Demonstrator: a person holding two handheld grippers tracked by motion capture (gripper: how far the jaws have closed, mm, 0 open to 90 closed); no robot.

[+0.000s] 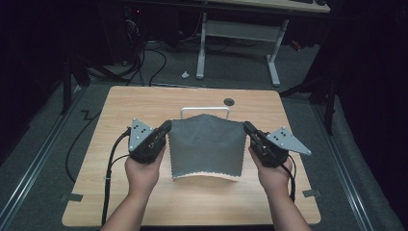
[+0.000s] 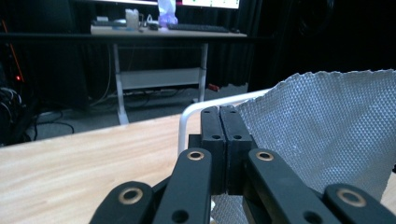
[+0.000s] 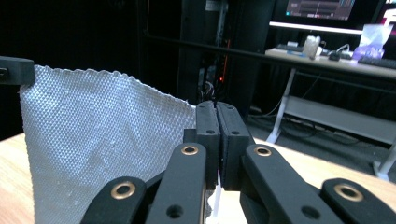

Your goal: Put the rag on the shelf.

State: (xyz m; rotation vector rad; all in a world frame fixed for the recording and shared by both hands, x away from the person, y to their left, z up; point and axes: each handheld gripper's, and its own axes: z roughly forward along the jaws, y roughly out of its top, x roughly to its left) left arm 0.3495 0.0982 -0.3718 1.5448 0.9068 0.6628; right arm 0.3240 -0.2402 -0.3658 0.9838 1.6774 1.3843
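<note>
- Cloth [image 1: 206,147] is held up by its two top corners, stretched between the grippers just in front of the white rail [image 1: 205,110] and hanging clear except at its lower edge, which curls near the table [image 1: 144,103].
- Left of the rail's near end, the left gripper [image 1: 166,128] is seen clamped on the cloth's left corner; in the left gripper view its jaws are pressed together with the weave [image 2: 322,126] pinched at their side.
- Between the grippers, the top edge is judged slightly slack; an even pull outward should be kept so the sheet stays flat.
- Both corners are best raised level above the rail before the cloth is carried forward over it, so the hem is not snagged.
- Right of the rail, the right gripper [image 1: 248,128] is likewise closed on the right corner; its jaws meet over the cloth edge [image 3: 102,135] in the right gripper view.
</note>
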